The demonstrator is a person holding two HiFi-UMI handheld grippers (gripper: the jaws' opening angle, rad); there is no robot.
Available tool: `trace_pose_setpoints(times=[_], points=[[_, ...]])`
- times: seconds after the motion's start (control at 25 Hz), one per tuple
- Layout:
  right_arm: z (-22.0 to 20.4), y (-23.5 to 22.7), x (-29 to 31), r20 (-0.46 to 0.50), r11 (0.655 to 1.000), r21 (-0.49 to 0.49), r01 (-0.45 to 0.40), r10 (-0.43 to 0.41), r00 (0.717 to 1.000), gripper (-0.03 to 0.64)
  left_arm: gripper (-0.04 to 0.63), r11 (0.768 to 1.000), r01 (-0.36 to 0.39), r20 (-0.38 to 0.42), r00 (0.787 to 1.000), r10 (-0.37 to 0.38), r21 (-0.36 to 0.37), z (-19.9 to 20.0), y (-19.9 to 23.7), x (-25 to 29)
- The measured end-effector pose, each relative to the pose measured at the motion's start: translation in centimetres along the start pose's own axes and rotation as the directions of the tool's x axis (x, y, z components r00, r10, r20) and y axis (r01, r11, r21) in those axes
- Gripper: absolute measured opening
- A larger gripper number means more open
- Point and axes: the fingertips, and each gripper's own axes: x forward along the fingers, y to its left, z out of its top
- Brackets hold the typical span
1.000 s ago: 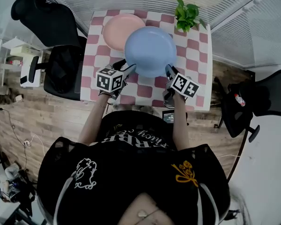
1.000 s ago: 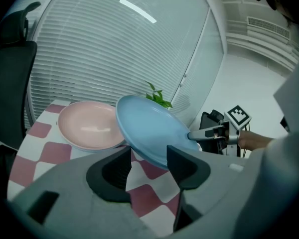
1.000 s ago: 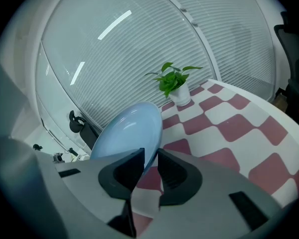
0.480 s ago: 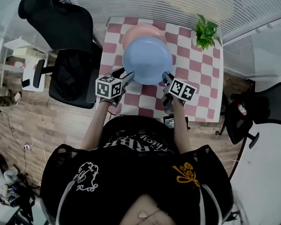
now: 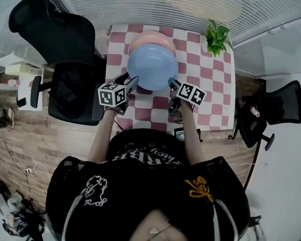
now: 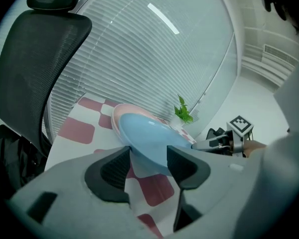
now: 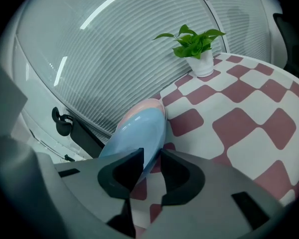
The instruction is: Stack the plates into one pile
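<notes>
I'm worrying that an uneven release could be sliding the blue plate (image 5: 152,67) off-centre, since I'm holding it face-up, roughly level, round with no long axis, over the pink plate (image 5: 149,37) showing at 12 o'clock, left gripper (image 5: 132,82) clamping its 7 o'clock rim, right gripper (image 5: 171,83) its 5 o'clock.

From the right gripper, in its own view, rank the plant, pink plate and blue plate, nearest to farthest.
1. Blue plate, between its jaws.
2. Pink plate, just behind the blue one.
3. Plant, at the table's far edge.
</notes>
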Motion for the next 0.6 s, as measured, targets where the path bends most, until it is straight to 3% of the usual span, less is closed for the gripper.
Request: trace_pose_setpoints(times=[0.28,0.6], points=[[1.0,-0.2,0.6,0.013,0.997,0.045,0.055,-0.056,0.998,0.081,0.229,0.999,0.026,0.067,0.997,-0.025,-0.024,1.3,0.6,0.5],[3.0,-0.9,3.3,0.036,0.985,0.071,0.16,-0.163,0.986,0.08,0.227,1.0,-0.024,0.025,0.999,0.024,0.003,-0.2,2.1,-1.8]])
